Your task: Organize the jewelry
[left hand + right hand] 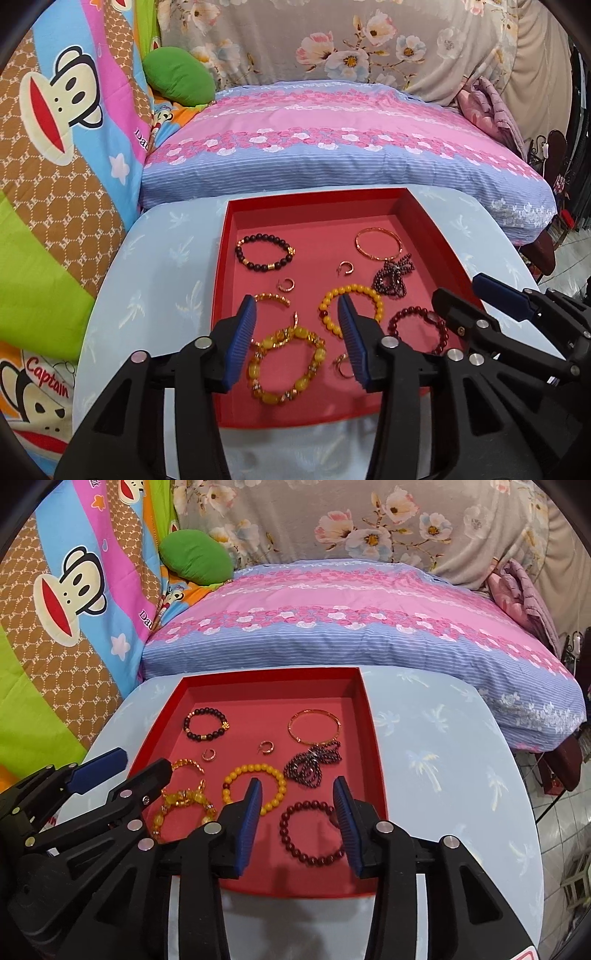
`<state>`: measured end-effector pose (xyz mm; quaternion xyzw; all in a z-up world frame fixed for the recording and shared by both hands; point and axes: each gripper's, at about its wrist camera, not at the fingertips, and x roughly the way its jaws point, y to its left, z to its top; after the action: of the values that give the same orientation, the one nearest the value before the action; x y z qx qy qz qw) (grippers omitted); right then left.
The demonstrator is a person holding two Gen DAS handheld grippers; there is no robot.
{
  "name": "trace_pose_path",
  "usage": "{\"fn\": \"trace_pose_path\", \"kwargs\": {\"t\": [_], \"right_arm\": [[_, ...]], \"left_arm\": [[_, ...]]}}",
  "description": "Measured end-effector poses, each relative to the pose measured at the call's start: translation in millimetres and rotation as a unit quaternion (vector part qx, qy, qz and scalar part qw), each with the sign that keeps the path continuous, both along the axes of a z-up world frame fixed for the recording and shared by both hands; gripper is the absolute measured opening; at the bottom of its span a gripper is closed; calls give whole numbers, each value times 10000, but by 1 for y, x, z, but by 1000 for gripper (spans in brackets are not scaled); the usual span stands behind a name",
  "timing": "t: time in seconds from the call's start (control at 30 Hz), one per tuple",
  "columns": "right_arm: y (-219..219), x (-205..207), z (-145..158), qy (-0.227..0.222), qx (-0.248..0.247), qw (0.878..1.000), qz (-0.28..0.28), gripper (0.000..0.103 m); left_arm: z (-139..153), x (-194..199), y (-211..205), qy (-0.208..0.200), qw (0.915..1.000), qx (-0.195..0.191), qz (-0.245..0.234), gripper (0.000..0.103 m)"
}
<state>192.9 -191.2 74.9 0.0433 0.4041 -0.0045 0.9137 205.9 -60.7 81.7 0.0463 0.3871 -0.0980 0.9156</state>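
left tool (pixel 297 314) open | right tool (pixel 297 797) open | both above red tray (pixel 221 266)

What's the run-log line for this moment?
left gripper: open, empty | right gripper: open, empty | jewelry: all in red tray

Two hand-held tools of matte black moulded plastic. The left gripper (pixel 297 334) and the right gripper (pixel 297 816) each have two angular black arms with triangular cut-outs, round silver rivets at the pivots, and flat blue ribbed rubber pads (pixel 249 823) lining the inner faces of the fingers.
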Motion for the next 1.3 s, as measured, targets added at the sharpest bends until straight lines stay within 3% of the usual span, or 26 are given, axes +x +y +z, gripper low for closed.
{"fn": "trace_pose_path", "kwargs": {"t": [0.27,0.4,0.63,0.8,1.03,1.3], "right_arm": [[2,-21,0,-9,-67,10000,-38,45],[3,-30,0,-8,-68,9999,-76,47],[1,-48,0,-87,-75,9997,-222,58],[7,-59,3,-196,-385,9987,-259,62],[-2,-69,9,-292,-279,9982,-437,82],[-4,-69,6,-205,-298,9981,-503,84]], "left_arm": [[-1,-22,4,13,10000,-27,37,49],[-2,-30,8,13,9999,-35,110,55],[-6,-47,16,-27,9997,30,240,66],[-7,-56,21,-28,9994,129,307,72],[-5,-60,33,-30,9990,-22,453,84],[-10,-63,33,26,9990,-24,442,88]]}}
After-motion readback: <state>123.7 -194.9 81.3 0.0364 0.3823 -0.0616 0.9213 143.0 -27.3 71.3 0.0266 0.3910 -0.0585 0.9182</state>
